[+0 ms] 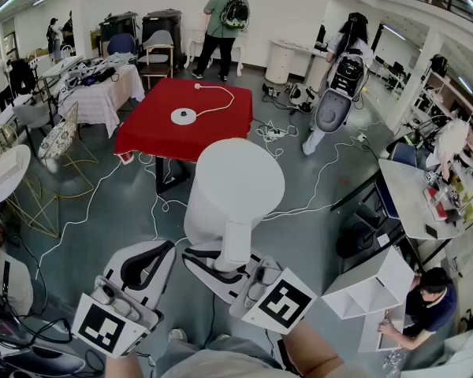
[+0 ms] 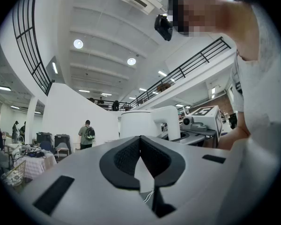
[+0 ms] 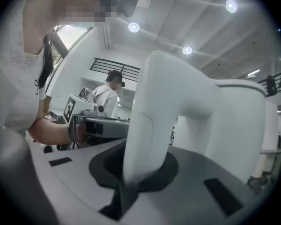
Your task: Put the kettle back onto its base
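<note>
- Grey hall floor strewn with cables; red desk (image 1: 154, 136) well ahead, carrying a round white base (image 1: 184, 116) with its cord (image 1: 217, 99).
- White kettle (image 1: 232, 187): smooth rounded body, flat round top, thick white handle (image 1: 236, 246) turned toward the person.
- Held upright in the air over the floor, well apart from the desk and base.
- Right gripper (image 1: 230, 268) reaching forward about level, jaws clamped on the handle; in the right gripper view, handle filling the gap between the dark pads.
- Left gripper (image 1: 146, 268) just left of the kettle, not touching it, pointing forward; jaws together at the tips, nothing between them.
- Kettle contents hidden under its top.
</note>
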Demonstrator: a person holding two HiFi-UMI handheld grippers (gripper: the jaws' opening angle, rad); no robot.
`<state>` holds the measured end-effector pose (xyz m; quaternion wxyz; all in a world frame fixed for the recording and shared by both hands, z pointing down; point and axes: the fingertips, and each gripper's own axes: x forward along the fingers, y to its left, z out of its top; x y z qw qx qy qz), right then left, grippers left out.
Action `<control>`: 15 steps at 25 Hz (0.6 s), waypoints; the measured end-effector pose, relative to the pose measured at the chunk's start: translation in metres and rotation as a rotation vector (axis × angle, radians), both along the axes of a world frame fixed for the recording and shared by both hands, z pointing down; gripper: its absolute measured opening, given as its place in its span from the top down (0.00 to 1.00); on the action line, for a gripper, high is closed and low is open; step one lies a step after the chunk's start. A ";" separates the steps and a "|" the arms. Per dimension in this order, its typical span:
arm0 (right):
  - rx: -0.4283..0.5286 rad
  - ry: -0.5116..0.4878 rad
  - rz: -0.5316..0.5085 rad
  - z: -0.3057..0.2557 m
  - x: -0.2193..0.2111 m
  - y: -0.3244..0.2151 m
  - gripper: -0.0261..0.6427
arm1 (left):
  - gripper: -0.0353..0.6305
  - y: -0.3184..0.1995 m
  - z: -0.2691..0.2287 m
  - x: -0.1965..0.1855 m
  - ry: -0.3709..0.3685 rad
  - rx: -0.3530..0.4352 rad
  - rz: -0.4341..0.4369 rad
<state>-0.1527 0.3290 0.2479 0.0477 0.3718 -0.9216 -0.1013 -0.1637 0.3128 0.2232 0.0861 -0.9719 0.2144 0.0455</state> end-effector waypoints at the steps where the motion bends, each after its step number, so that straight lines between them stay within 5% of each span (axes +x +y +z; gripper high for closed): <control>1: 0.001 0.000 0.001 0.000 0.000 -0.001 0.92 | 0.93 -0.001 0.002 0.000 -0.009 -0.009 0.002; 15: 0.011 -0.011 -0.032 0.000 0.002 -0.005 0.92 | 0.93 -0.008 0.004 0.006 0.000 -0.012 -0.014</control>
